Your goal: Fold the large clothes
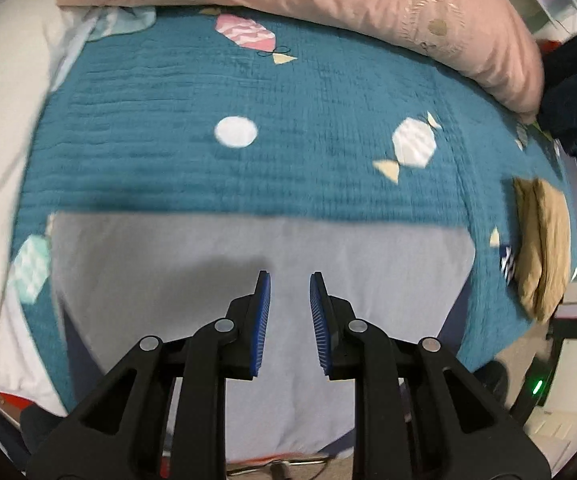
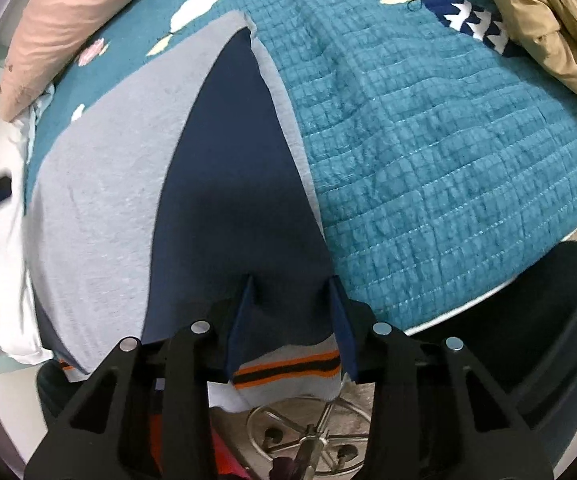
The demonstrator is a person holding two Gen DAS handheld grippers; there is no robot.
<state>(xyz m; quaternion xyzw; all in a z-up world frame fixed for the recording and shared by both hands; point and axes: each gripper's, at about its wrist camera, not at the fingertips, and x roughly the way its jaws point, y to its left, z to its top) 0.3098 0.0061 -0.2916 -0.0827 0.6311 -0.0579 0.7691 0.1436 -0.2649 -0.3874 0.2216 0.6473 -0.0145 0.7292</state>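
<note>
Downward, both hand-held grippers [image 1: 290, 280] point.

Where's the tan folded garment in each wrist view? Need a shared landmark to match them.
Left wrist: tan folded garment lies at the right edge, mid-height, on the teal quilt near the bed's edge.
Right wrist: tan folded garment is in the top right corner, partly cut off by the frame.
Shared landmark: the navy-and-white zigzag patch on the quilt, right beside the garment in both views.
</note>
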